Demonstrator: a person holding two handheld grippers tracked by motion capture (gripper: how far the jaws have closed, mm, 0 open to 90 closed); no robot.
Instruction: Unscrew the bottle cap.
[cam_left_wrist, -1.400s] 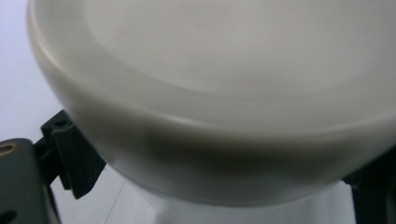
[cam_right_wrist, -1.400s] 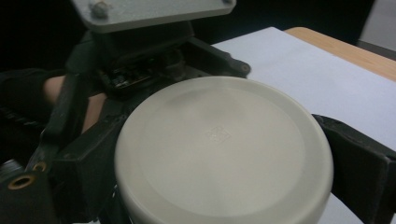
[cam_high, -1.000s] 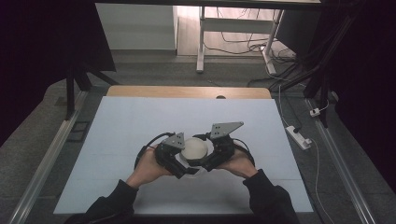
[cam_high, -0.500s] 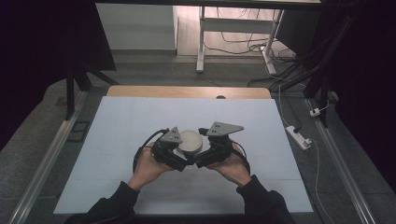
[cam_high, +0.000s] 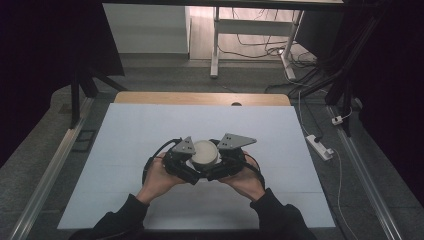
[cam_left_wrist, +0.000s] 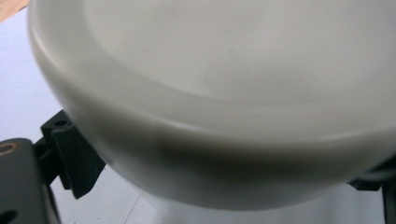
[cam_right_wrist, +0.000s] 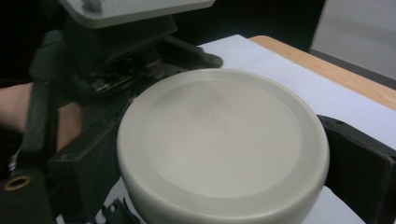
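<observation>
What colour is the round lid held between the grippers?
Plain cream-white lid, no pattern; clearest in the right gripper view.

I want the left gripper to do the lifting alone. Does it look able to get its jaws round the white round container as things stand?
Probably yes: the left gripper is already at the white round container, a jaw showing on either side below its rim.

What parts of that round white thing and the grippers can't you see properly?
- Underside of the round white lid: hidden in the high view by its own top.
- Lid's far edge: cut off by the frame in the left gripper view, and blurred, too close.
- Left gripper and right gripper: jaw tips hidden under the lid in the high view.
- Small stamped mark: too small to read.
</observation>
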